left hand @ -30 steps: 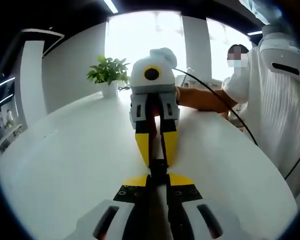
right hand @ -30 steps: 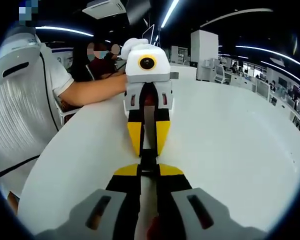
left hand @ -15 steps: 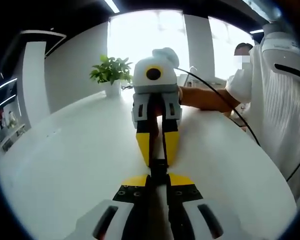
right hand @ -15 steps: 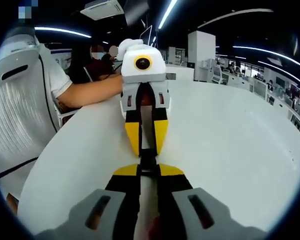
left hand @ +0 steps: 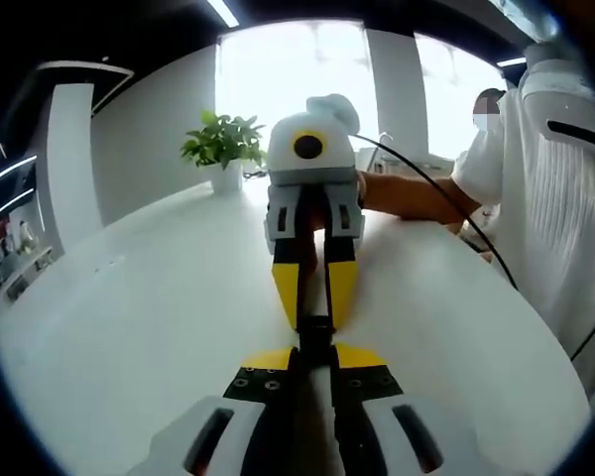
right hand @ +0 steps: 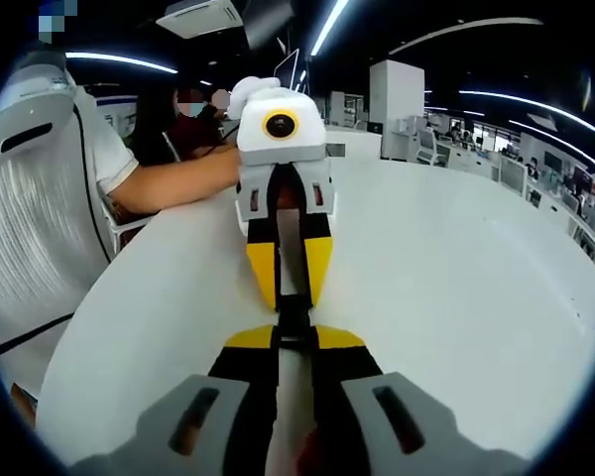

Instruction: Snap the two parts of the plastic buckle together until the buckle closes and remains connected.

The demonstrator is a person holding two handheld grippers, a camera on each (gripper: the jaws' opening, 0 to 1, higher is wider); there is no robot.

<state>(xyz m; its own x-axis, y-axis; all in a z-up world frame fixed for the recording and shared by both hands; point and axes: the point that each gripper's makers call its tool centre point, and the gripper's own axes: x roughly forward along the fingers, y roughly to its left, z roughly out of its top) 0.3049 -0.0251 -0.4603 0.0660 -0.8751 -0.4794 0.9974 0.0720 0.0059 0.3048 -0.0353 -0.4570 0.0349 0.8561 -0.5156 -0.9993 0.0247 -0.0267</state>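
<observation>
**Nearly mated, buckle pinched between two opposed grippers**

Right now the two grippers face each other nose to nose above the wide white table (left hand: 129, 327), well in from its edges. In the left gripper view the left gripper (left hand: 313, 359) has its yellow-and-black fingers drawn narrow on a slim black plastic buckle (left hand: 315, 335), and the right gripper (left hand: 313, 297) meets it from the far side, fingers equally narrow on the same dark piece. The right gripper view gives the mirror picture: right gripper (right hand: 295, 342), buckle (right hand: 294, 315), left gripper (right hand: 290, 283) opposite. Whether the two halves have latched I cannot tell; the joint is hidden between the fingertips.

Risks, as I judge them: pushing slightly off-axis could jam the prongs rather than seat them; letting go before the catch engages would let the halves spring apart and drop to the table; squeezing too hard across the release tabs could stop it locking.

One container shows, a white pot (left hand: 224, 177) at the table's far edge, holding a green leafy plant (left hand: 220, 144).
</observation>
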